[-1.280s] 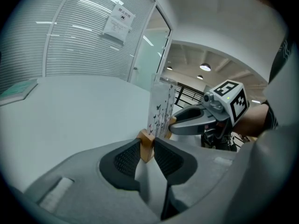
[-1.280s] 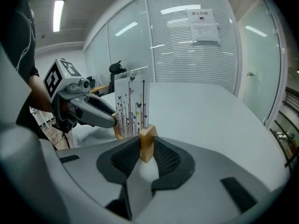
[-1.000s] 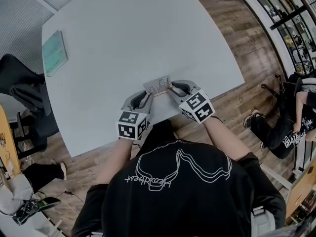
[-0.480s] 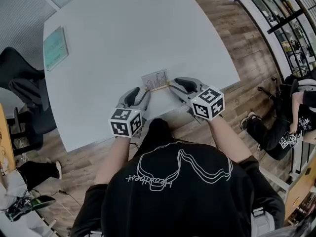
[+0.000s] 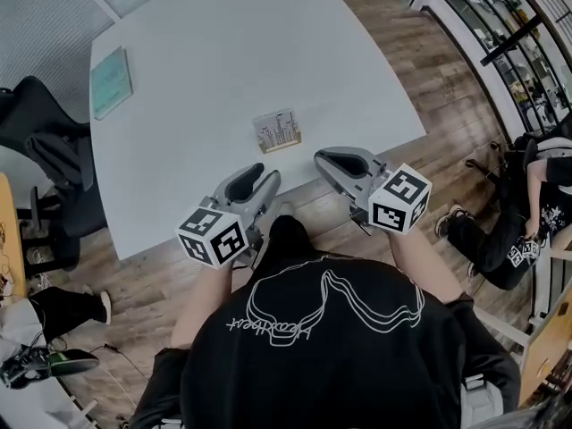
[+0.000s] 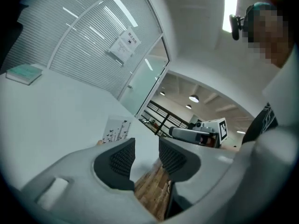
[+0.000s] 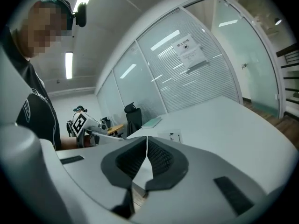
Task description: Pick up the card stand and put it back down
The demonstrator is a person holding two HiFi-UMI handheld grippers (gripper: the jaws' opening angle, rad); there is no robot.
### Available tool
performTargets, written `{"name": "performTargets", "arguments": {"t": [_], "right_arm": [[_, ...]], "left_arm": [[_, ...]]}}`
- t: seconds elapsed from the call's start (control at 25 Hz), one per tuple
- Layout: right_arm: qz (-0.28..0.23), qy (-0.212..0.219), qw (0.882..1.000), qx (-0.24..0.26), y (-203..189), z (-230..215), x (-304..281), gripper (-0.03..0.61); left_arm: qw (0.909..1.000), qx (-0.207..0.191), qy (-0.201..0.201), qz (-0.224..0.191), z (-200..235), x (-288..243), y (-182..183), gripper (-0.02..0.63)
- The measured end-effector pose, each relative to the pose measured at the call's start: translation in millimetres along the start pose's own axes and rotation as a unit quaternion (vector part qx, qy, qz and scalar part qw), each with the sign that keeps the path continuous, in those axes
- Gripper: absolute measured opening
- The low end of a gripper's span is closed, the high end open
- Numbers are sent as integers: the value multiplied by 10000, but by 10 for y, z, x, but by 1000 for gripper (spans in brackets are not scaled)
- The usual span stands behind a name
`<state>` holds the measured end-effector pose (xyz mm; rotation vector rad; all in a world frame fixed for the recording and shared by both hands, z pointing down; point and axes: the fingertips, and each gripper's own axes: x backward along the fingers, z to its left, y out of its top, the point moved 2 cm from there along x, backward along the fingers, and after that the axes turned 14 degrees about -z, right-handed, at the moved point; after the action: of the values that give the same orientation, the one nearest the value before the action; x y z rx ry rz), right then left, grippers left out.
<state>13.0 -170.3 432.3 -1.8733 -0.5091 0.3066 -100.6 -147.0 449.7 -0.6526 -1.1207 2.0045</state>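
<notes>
Card stand (image 5: 277, 130) is sitting upright near the bench's (image 5: 223, 52) near edge, nothing touching it. Left gripper (image 6: 146, 154) is hanging spread and empty. Right gripper (image 7: 146, 157) is closing on nothing, jaws almost meeting. Both are hovering off that edge. Likely set down already; if not, the next move needs a reach in with jaws spread.

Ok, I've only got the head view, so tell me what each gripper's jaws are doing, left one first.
Observer: The left gripper has its jaws apart, nothing between them.
Operator: Now the right.
Observer: The right gripper is closing, jaws almost together, nothing between them.
Operator: Name something beyond the table.
Observer: A paper notice hangs on the glass wall.
</notes>
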Motion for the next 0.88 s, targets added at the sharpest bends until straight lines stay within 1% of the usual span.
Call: {"name": "performTargets", "arguments": {"t": [0.04, 0.12, 0.16, 0.2, 0.24, 0.32, 0.44, 0.56, 0.64, 0.88], "right_arm": [[-81, 131, 9999, 1, 52, 88, 26, 10], [-160, 470, 9988, -20, 126, 268, 75, 9], [-158, 626, 9979, -48, 146, 346, 100, 9], [-153, 728, 9972, -90, 159, 407, 126, 8], [-161, 779, 9967, -140, 173, 455, 154, 8], [-201, 809, 9963, -196, 203, 542, 217, 8], [-205, 832, 9963, -23, 226, 671, 329, 8], [-145, 978, 9951, 15, 219, 799, 398, 6], [-103, 987, 9951, -5, 208, 854, 414, 6], [-100, 915, 9958, 25, 228, 903, 459, 6]], "left_arm": [[9999, 0, -96, -57, -95, 34, 47, 166], [9995, -102, -272, -129, -270, 92, 139, 153], [9991, -181, -356, -158, -354, 120, 180, 135], [9985, -256, -445, -190, -439, 150, 215, 90], [9978, -315, -538, -227, -526, 181, 243, 60], [9964, -388, -696, -292, -688, 244, 277, 41], [9949, -496, -822, -318, -876, 329, 262, 26], [9932, -747, -838, -323, -980, 406, 231, 17], [9926, -845, -809, -328, -1027, 460, 216, 17], [9936, -717, -780, -404, -1133, 512, 247, 17]]}}
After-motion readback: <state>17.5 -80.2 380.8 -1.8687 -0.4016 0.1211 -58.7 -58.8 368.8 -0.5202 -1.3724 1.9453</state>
